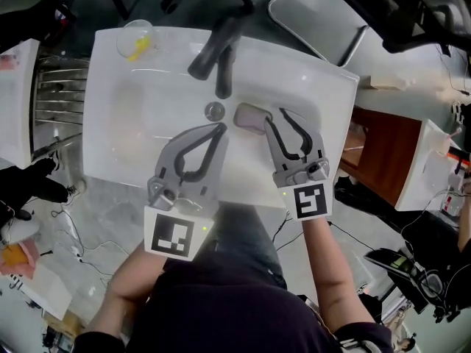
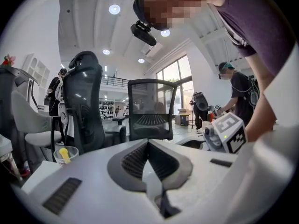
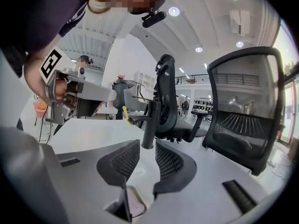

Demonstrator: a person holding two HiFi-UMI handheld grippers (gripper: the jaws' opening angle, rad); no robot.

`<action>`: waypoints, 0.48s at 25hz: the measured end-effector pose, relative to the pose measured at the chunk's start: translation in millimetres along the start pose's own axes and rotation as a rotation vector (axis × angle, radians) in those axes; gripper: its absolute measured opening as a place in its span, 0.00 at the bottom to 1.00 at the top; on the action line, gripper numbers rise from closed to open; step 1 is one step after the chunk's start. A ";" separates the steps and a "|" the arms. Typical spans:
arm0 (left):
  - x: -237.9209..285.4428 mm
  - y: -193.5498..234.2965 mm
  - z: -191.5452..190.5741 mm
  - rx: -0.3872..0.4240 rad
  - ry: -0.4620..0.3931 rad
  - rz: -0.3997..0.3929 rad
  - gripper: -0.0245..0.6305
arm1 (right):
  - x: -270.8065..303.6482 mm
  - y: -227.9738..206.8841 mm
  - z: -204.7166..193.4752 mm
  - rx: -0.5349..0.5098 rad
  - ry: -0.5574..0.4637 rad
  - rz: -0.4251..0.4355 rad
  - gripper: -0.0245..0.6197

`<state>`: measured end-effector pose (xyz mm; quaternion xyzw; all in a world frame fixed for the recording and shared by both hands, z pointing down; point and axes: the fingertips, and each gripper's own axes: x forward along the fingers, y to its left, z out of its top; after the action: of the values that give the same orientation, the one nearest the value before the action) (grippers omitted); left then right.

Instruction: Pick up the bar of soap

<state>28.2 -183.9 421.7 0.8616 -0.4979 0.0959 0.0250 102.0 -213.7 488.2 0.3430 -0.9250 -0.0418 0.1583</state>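
Observation:
The bar of soap (image 1: 252, 116) is a pinkish-grey block lying in the white sink (image 1: 132, 138), just right of the drain (image 1: 214, 111). My right gripper (image 1: 275, 114) hovers over the basin with its fingertips beside the soap's right end. Its jaws stand apart with nothing between the pads. In the right gripper view the gap of the right gripper (image 3: 147, 160) frames the dark faucet (image 3: 148, 120), and a pinkish patch (image 3: 134, 203) shows low between the jaw bases. My left gripper (image 1: 221, 128) is shut and empty, its tips near the drain; its jaws (image 2: 149, 143) meet.
The dark faucet (image 1: 221, 57) stands at the sink's back edge. A clear cup (image 1: 136, 41) holding something yellow sits at the back left corner. A metal rack (image 1: 59, 87) lies to the left. Office chairs (image 2: 148, 108) and other people (image 2: 236, 94) stand beyond.

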 end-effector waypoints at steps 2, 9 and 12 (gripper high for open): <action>-0.4 1.1 -6.3 -0.002 0.019 0.005 0.03 | 2.9 5.4 -15.0 0.014 0.038 0.023 0.20; -4.1 8.3 -22.6 -0.013 0.060 0.021 0.03 | 12.7 20.7 -55.0 0.021 0.182 0.094 0.23; -2.9 10.0 -26.1 -0.022 0.066 0.029 0.03 | 17.6 22.0 -64.5 0.019 0.215 0.110 0.24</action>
<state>14.5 -182.8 446.2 0.8503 -0.5103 0.1189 0.0494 96.4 -206.3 557.9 0.2957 -0.9205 0.0126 0.2552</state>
